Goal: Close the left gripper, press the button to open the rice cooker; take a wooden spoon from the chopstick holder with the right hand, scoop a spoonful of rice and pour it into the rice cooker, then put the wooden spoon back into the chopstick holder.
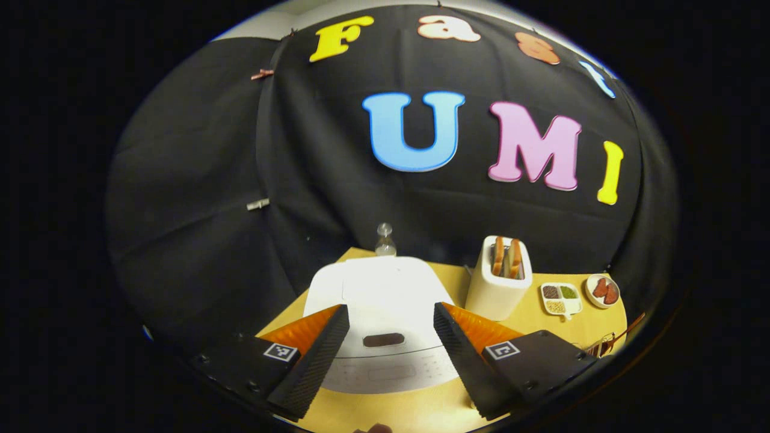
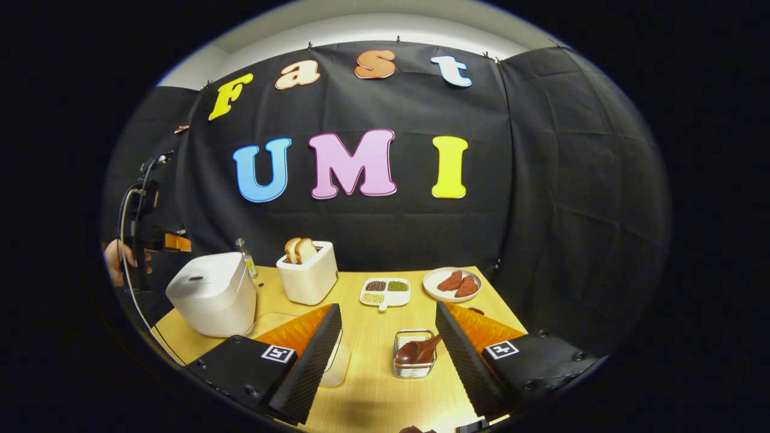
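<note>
Left hand-held gripper [image 1: 391, 337]: fingers wide apart, nothing between them, hovering just over the front of the cooker [image 1: 382, 300]. Cooker lid is down; the dark oval button [image 1: 384, 340] sits between the two fingers in the left gripper view, no contact visible.

Right hand-held gripper [image 2: 388, 340]: fingers also spread, empty, above the desk [image 2: 373, 385]. The holder [image 2: 414, 353], a small wire-and-clear basket, stands just ahead between its fingers, closer to the right finger. Spoon [image 2: 418, 350] lies in it, dark bowl at the left, handle tilted up to the right.

Cooker in the right gripper view [image 2: 207, 291]: white, at the far left edge of the desk, lid closed. Behind it a hand [image 2: 114, 261] holds the other gripper rig with a cable looping down.

A clear container [image 2: 334, 364] sits beside the right gripper's left finger, partly hidden; contents can't be made out.

Rest of desk: toaster [image 2: 308, 273] with two bread slices right of the cooker, small bottle [image 2: 245, 257] between them at the back, divided dish [image 2: 385, 291] with grains, plate [image 2: 452, 284] with reddish pieces near the back right.
</note>
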`<state>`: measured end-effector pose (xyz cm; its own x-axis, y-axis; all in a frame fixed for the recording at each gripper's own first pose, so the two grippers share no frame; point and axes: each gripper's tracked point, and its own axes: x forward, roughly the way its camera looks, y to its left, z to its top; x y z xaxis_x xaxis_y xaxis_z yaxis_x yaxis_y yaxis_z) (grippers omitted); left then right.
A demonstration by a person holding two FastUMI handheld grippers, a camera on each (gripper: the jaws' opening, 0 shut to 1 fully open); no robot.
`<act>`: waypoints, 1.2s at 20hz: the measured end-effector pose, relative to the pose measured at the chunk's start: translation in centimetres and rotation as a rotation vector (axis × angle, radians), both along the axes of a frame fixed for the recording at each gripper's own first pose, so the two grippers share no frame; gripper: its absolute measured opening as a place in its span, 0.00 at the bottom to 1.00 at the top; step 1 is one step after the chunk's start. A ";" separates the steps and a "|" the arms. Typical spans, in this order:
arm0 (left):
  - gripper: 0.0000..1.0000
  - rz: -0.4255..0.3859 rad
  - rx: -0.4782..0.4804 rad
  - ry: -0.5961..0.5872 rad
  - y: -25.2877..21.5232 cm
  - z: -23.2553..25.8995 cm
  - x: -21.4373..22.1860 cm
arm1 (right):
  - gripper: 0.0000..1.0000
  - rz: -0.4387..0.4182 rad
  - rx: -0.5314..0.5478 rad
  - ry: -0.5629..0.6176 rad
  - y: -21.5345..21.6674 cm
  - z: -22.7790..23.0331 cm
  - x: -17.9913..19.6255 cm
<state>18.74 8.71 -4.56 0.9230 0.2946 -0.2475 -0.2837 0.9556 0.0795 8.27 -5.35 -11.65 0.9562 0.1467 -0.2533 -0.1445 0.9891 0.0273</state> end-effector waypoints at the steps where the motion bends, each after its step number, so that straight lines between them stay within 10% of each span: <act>1: 0.97 -0.031 0.001 -0.021 -1.2 1.0 -1.2 | 0.99 -0.003 0.003 -0.017 0.0 1.0 0.4; 13: 0.97 -0.250 -0.078 -0.122 -9.7 4.9 -13.8 | 0.98 -0.061 -0.020 -0.067 -1.6 5.9 -3.8; 24: 0.96 -0.252 -0.164 -0.106 -7.9 3.0 -16.3 | 0.98 0.048 -0.056 -0.017 1.2 6.4 -8.1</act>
